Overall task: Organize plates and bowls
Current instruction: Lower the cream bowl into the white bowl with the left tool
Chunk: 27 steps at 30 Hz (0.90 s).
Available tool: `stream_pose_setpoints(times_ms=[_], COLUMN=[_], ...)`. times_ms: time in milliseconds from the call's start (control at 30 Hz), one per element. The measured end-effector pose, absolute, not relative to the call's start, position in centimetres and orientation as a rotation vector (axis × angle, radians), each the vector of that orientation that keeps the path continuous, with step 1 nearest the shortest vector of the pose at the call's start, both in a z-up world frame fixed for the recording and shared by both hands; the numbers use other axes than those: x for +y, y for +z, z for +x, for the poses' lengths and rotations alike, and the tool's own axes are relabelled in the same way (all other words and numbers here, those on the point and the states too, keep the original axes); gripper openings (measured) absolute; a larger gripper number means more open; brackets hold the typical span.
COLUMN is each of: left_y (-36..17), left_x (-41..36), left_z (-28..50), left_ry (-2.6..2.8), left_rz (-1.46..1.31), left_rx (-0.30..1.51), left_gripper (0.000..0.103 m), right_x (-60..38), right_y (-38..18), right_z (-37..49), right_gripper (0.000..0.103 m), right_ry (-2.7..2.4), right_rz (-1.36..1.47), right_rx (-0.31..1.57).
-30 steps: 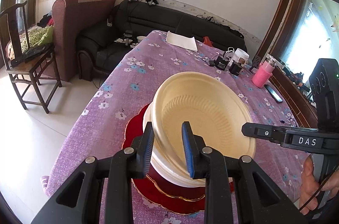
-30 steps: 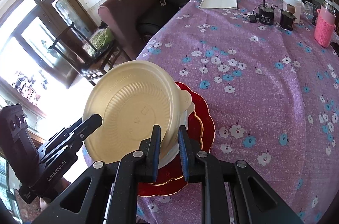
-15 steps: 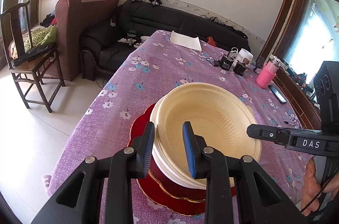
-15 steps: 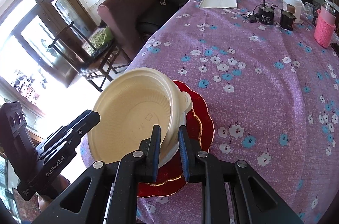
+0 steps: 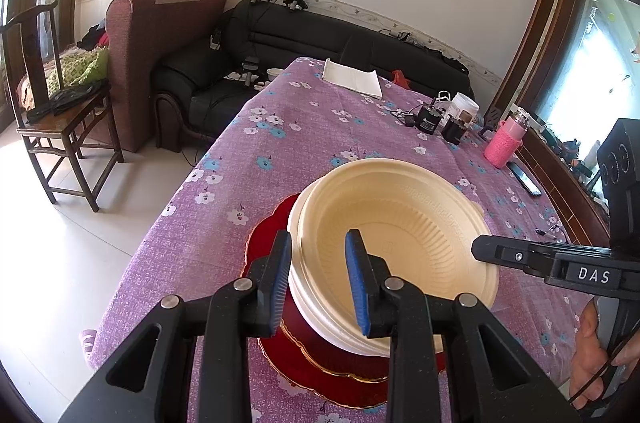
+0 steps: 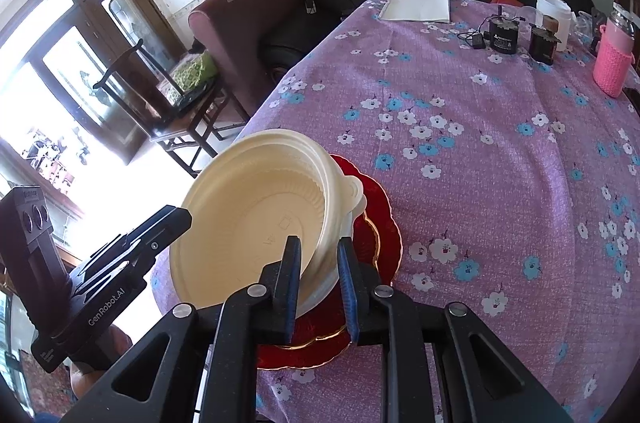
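From the left wrist, the left gripper (image 5: 318, 275) had its fingers clamped on the near rim of the cream bowl (image 5: 404, 235), which sat atop red plates (image 5: 316, 367) on the tabletop (image 5: 320, 139).

From the right wrist, the right gripper (image 6: 318, 283) pinched the bowl's opposite rim.

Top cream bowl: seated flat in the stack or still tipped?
Tipped a little. In the right wrist view the top cream bowl sits askew in the bowl beneath, rim higher at the right gripper.
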<state>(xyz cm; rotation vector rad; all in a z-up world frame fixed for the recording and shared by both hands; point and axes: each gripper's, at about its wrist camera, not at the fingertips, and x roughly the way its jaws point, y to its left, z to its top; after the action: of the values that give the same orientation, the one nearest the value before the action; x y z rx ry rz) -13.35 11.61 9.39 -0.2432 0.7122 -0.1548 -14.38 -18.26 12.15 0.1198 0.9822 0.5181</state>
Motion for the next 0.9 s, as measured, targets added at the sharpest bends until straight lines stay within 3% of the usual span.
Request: stream_pose_setpoints(times_ms=[900], left_y=[9.7], left_x=[11.3], left_z=[-13.7], left_ry=[-0.143], left_rz=[-0.241], left_rx=[0.700], left_gripper=[0.029], right_x=[-18.9], right_y=[12.4], right_z=[-15.4], right_gripper=[0.031], right_ry=[0.522], right_rz=[0.093], right_rx=[0.942])
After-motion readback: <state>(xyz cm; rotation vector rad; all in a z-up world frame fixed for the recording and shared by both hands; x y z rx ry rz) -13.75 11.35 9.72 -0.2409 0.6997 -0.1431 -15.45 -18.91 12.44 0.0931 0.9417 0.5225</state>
